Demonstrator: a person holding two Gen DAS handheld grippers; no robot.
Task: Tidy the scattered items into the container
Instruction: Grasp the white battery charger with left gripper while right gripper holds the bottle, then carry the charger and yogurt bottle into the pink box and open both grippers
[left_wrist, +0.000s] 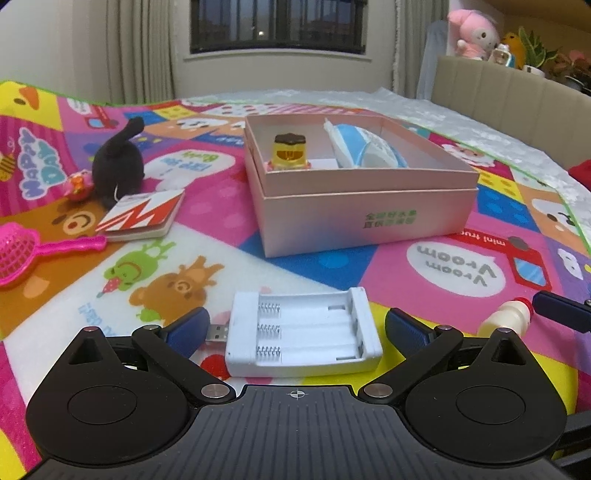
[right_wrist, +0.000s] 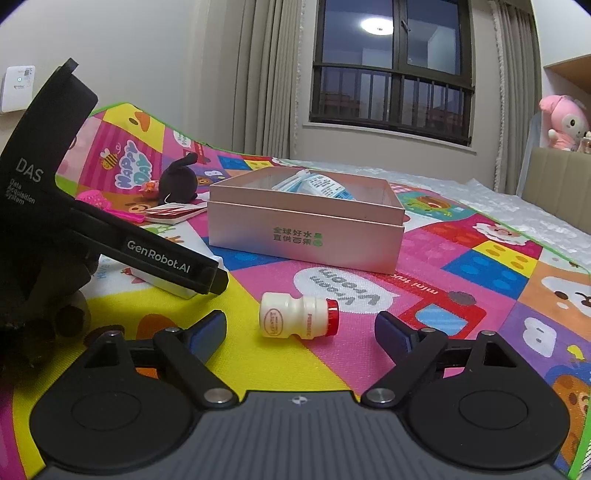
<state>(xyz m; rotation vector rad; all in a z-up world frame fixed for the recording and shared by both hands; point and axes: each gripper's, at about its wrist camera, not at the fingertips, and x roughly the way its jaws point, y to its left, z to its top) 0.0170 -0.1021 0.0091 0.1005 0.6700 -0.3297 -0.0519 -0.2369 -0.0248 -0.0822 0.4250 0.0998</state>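
My left claw (left_wrist: 297, 328) stands apart around the white battery charger (left_wrist: 303, 332) on the play mat (left_wrist: 332, 264), pads not touching it. My right claw (right_wrist: 301, 328) gapes around the toppled little bottle (right_wrist: 298, 319), short of the pink box (right_wrist: 306, 236).

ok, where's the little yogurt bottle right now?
The yogurt bottle lies on its side on the play mat, between the open right gripper's fingers untouched, in front of the pink box. In the left wrist view it's at the right edge.
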